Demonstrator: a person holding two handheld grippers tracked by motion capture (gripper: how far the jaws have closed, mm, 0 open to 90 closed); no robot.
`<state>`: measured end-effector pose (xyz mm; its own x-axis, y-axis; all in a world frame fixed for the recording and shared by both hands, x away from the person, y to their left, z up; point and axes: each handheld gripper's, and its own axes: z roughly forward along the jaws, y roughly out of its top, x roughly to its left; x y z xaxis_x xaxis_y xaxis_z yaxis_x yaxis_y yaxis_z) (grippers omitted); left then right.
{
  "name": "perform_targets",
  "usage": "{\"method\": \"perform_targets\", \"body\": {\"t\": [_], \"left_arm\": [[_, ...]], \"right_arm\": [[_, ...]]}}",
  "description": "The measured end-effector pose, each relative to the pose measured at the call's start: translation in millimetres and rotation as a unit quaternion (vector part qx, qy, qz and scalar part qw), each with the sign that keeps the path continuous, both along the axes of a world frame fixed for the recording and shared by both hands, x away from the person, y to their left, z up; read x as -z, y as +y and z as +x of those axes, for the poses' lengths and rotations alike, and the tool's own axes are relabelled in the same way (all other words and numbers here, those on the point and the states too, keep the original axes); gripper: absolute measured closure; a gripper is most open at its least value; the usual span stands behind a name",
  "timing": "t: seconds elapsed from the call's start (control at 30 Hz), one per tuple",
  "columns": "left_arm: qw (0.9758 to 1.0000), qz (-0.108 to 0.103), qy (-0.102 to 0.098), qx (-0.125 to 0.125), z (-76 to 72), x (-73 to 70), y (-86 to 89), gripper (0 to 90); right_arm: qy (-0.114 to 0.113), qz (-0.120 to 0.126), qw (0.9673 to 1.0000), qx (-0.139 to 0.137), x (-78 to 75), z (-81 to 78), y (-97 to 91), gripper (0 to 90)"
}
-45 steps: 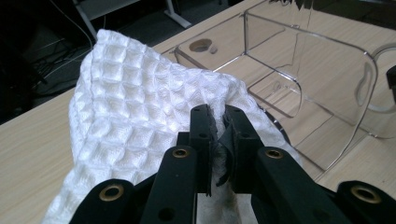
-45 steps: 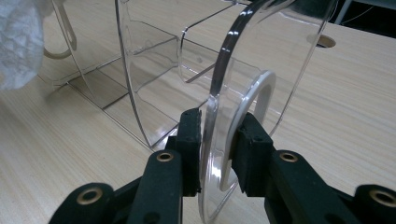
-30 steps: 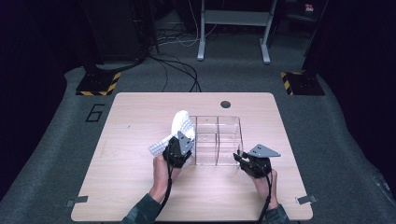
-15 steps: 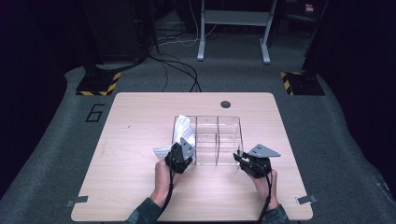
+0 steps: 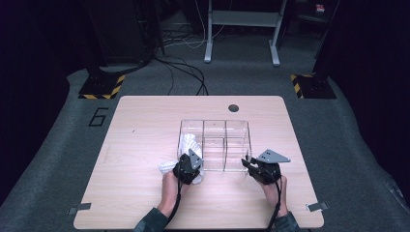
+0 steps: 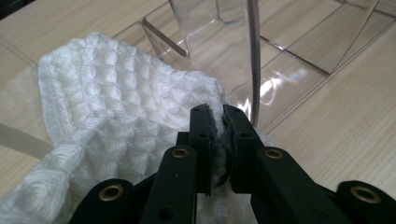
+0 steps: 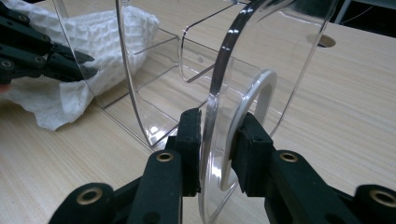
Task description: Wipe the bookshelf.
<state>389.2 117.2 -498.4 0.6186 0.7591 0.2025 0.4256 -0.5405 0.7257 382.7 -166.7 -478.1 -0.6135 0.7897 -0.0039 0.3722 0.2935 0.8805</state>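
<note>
A clear plastic organiser box [image 5: 215,124] with several compartments stands mid-table. A white waffle-weave cloth [image 5: 189,144] hangs over its near-left corner, partly inside the left compartment and partly on the table. My left gripper [image 5: 192,163] is shut on a fold of this cloth [image 6: 116,126] beside the box wall [image 6: 253,60]. My right gripper [image 5: 247,162] is shut on the box's near-right wall [image 7: 219,116], one jaw inside and one outside. In the right gripper view the left gripper [image 7: 86,65] and the cloth [image 7: 100,32] lie at the far left.
The wooden table [image 5: 140,121] has a round cable hole [image 5: 233,108] at its far edge. Beyond it are a desk frame [image 5: 241,24], cables on grey carpet and two yellow-black striped bases [image 5: 101,87]. A painted 6 [image 5: 98,116] marks the floor to the left.
My left gripper has sunk with the cloth, which stood raised above the box's left side and now droops low over the corner. The right gripper has kept still on the wall.
</note>
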Motion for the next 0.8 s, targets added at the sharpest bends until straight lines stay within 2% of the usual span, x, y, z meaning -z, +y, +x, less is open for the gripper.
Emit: {"method": "perform_targets", "body": {"t": [0.17, 0.3, 0.47, 0.67, 0.7, 0.77, 0.8], "left_arm": [[0.9999, 0.008, 0.009, 0.005, -2.7, 8.0, 0.0, 82.7], [0.9999, 0.005, 0.013, 0.005, -5.8, 8.3, 1.6, 82.7], [1.0000, -0.001, 0.003, 0.007, -11.8, 3.7, 4.6, 82.7], [0.9991, -0.028, -0.033, 0.004, -26.5, -18.9, 11.3, 82.7], [0.9991, -0.028, -0.033, 0.004, -26.5, -18.9, 11.3, 82.6], [0.9984, -0.031, -0.046, 0.005, -29.3, -28.2, 13.3, 82.7], [0.9975, -0.039, -0.059, 0.003, -31.6, -38.0, 15.1, 82.6]], "right_arm": [[-0.002, 0.000, 1.0000, -0.001, 0.1, 0.3, -0.2, 73.5], [-0.001, -0.001, 1.0000, -0.001, -0.1, 0.3, -0.2, 73.5], [-0.001, -0.001, 1.0000, -0.001, -0.2, 0.4, -0.1, 73.5], [0.000, -0.003, 1.0000, -0.002, -0.3, 0.6, 0.0, 73.5], [0.000, -0.003, 1.0000, -0.002, -0.3, 0.6, 0.0, 73.5], [0.000, -0.003, 1.0000, -0.002, -0.4, 0.5, 0.0, 73.5], [0.000, -0.004, 1.0000, -0.003, -0.5, 0.5, 0.1, 73.5]]}}
